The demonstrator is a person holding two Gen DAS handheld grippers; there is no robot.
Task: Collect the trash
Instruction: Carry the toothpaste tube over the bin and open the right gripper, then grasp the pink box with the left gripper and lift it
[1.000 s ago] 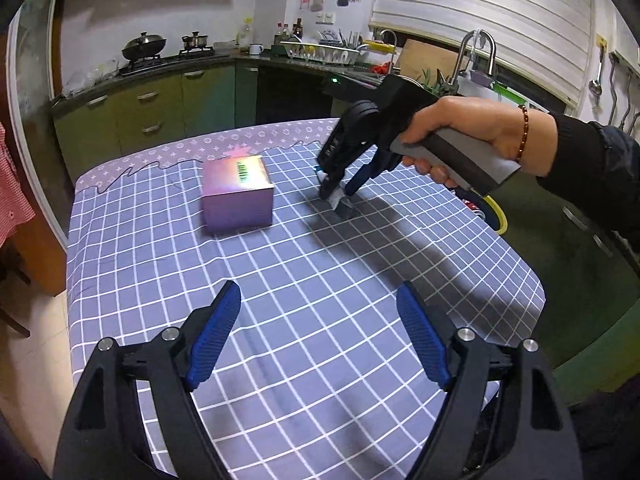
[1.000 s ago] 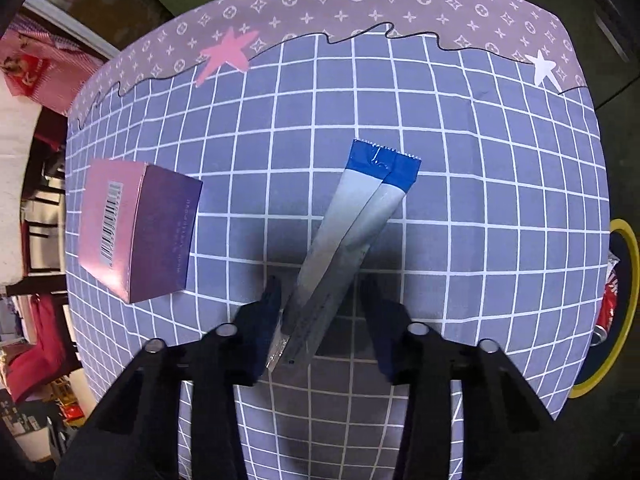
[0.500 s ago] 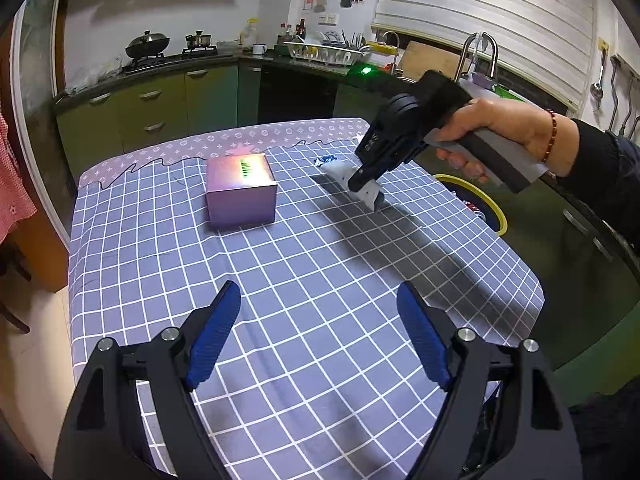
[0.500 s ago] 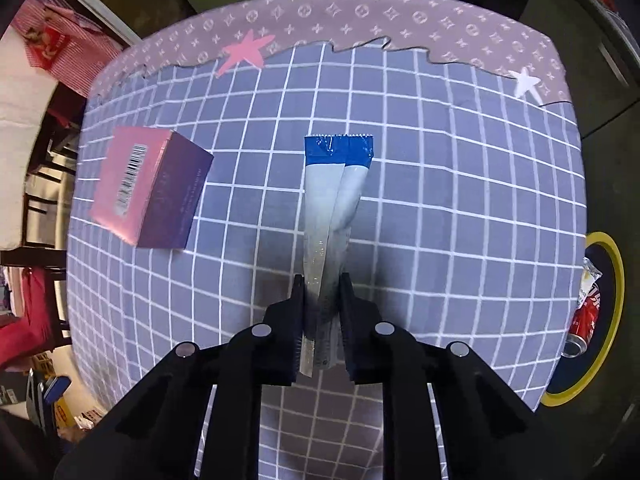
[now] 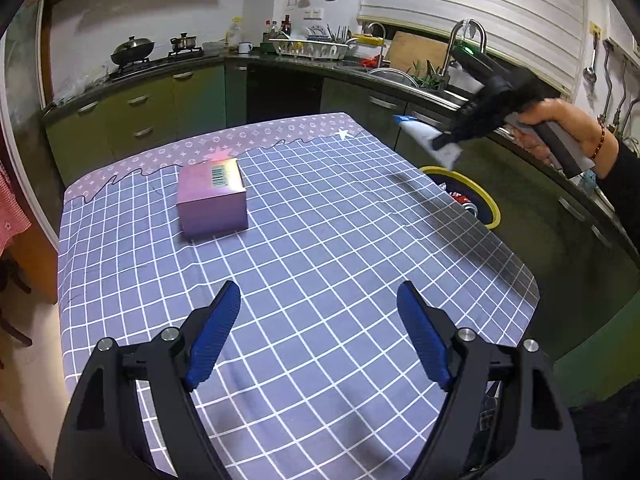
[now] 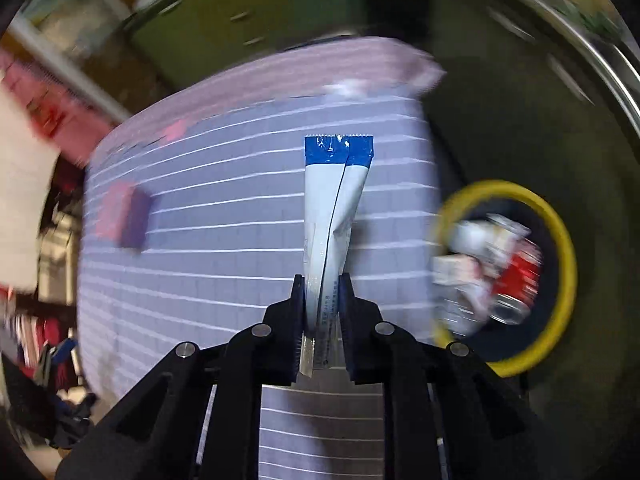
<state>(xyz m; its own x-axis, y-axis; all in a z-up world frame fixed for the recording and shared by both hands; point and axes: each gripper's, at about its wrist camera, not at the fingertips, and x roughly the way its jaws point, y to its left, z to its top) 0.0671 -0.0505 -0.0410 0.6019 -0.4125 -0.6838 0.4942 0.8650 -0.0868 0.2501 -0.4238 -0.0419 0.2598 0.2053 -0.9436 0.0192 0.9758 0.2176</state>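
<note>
The table (image 5: 320,240) is filling mid-frame, with a box (image 5: 211,199) sitting upper left on it. At right, a bin (image 6: 560,240) is seen below. The left gripper (image 5: 320,332) is being held spread. Sachets (image 6: 332,220) are being pinched by the right gripper (image 6: 322,312), centre frame.
</note>
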